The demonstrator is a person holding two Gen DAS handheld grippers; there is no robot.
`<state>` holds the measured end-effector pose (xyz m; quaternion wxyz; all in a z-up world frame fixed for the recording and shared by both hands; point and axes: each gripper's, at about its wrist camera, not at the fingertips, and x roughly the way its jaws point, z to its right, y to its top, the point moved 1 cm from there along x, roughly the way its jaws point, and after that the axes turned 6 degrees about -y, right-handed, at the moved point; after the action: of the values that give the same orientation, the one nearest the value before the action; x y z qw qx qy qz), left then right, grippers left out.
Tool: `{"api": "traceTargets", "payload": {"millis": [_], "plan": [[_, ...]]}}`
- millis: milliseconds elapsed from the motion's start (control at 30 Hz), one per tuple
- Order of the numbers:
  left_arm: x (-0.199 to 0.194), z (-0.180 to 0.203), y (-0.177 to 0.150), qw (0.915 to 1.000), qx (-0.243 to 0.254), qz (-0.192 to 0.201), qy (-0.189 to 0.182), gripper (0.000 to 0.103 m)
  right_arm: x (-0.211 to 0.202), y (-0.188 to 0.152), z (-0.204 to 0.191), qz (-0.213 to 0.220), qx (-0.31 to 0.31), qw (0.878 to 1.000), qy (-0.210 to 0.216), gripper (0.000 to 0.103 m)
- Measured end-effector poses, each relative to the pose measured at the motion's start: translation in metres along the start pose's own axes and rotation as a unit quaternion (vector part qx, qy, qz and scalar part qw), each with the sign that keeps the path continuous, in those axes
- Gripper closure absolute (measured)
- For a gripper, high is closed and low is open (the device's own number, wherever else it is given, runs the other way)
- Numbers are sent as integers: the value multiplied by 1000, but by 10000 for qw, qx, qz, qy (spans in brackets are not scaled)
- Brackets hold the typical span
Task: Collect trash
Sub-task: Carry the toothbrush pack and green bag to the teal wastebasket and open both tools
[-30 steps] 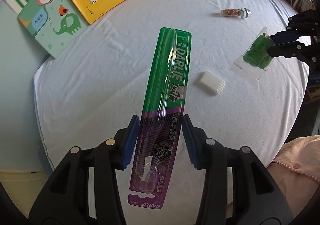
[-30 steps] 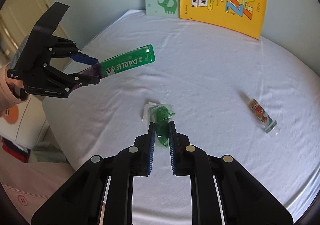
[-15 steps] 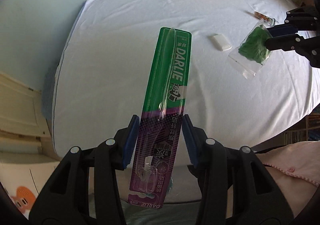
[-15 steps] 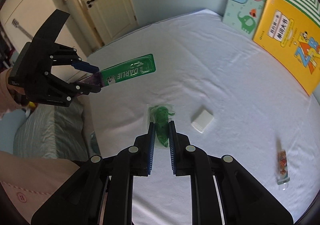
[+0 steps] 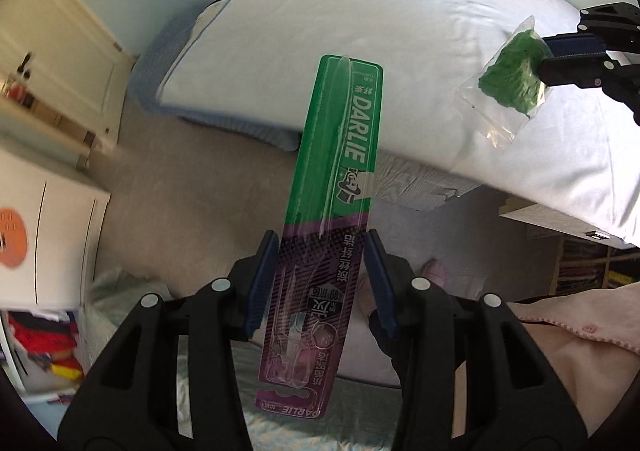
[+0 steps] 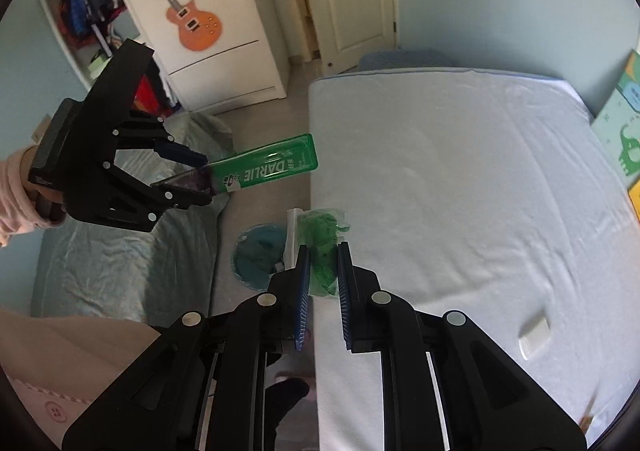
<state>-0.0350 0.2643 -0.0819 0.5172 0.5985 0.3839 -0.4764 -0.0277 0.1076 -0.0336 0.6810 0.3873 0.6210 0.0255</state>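
My left gripper is shut on a long green and purple toothbrush package, gripping its purple end; the green end sticks out over the floor beside the bed. In the right wrist view the same left gripper holds the toothbrush package level at the left. My right gripper is shut on a clear plastic bag with green stuff inside, held over the bed's edge. The same bag shows at the right of the left wrist view. A round blue bin stands on the floor below.
The white bed fills the right side, with a small white box on it and picture books at its far edge. A white wardrobe with a guitar sticker, a door and a light blue blanket lie to the left.
Both grippers have swung away from over the bed toward the floor and the blue bin, rolling as they went. Each keeps its hold on its item.
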Motion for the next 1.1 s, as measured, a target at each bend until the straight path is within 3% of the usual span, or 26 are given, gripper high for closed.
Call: {"api": "traceTargets", "payload": {"millis": [433, 767, 1100], "plan": [[-5, -93, -83, 9912, -1302, -140, 165, 61, 65, 74, -104, -206, -1029, 9919, 721, 88], [3, -142, -138, 9818, -1863, -344, 129, 61, 107, 104, -156, -524, -1525, 9808, 1098, 88], [11, -169, -168, 9751, -2170, -460, -2, 61, 143, 117, -200, -833, -1831, 9709, 1301, 88]]}}
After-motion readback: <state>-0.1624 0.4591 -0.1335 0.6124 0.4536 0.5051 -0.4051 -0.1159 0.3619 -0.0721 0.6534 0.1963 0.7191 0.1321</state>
